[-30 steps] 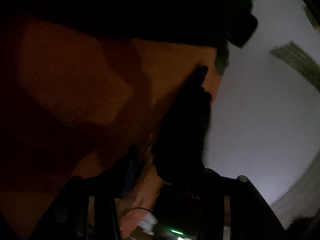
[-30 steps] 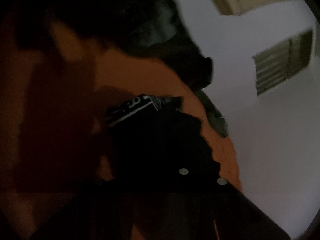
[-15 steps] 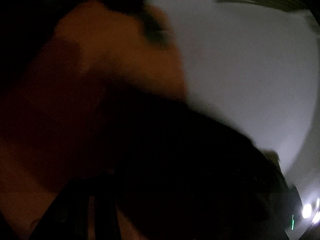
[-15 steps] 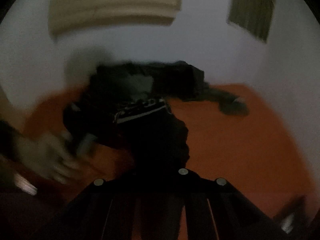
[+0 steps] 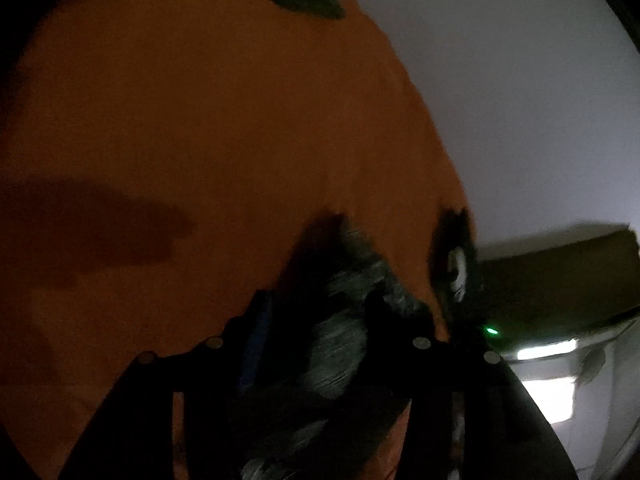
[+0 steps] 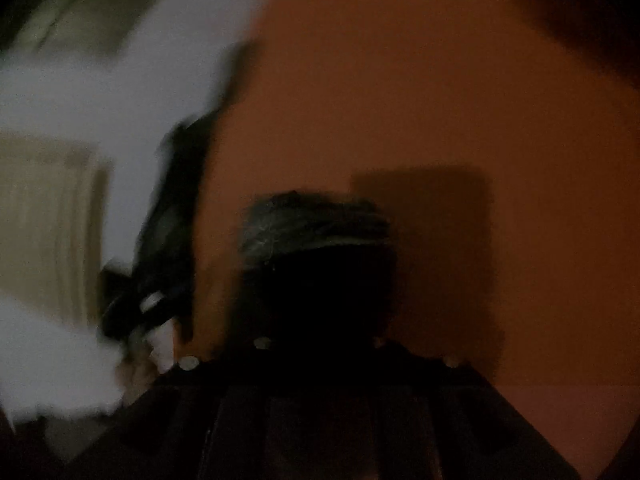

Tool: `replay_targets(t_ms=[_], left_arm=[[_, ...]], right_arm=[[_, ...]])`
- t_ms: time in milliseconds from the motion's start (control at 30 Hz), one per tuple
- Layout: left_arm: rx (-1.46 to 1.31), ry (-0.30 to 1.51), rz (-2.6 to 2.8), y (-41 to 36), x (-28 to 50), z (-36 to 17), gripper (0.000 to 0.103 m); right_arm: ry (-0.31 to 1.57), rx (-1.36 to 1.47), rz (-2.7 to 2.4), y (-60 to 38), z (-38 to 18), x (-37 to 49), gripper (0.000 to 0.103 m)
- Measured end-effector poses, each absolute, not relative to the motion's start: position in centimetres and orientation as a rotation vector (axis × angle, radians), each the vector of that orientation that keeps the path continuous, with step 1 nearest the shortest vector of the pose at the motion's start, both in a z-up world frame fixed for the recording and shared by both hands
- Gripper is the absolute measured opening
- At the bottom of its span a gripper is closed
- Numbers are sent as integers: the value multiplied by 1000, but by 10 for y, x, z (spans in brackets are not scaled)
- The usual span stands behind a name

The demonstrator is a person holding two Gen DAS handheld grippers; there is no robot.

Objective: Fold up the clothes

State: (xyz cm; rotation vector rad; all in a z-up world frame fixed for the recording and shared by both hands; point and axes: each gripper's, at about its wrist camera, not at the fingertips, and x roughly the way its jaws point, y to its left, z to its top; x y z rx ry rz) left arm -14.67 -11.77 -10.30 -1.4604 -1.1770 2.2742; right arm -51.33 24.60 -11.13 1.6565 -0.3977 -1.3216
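Item: dark garment (image 5: 344, 320), bunched, lying on the orange cover (image 5: 200, 120), which serves as landmark.

Left gripper (image 5: 320, 312): above the near part of the cover; jaws opening, the garment's grey-streaked folds between them; whether the pads press the cloth cannot be told in this dim view.

Right gripper (image 6: 320, 280): over the cover, view blurred; jaws opening, a dark fold (image 6: 316, 228) in front of them; grip cannot be told.

Second dark cloth (image 6: 172, 220): at the cover's edge, against the pale wall (image 6: 120, 80).

Risk, as judged: with both jaws parting, the cloth may slip out half-folded and slump back into a heap; poor light and blur may cause a misplaced regrasp.
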Motion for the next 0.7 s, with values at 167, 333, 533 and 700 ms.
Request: replay_targets(t_ms=[167,333,533,700], left_arm=[[-1494,-967,2278,-88,-149,-91,50],[-1499,-955,2160,-71,-160,-93,50],[-1565,-920,1853,-54,-156,-117,50],[-1633,-721,1903,-28,-161,-136,50]], right_arm=[[-831,1598,-1160,290,-142,-530,50],[-752,1603,-1180,304,-120,-489,68],[-431,1692,-1113,293,-121,-390,68],[-418,1612,-1202,294,-100,-361,38]])
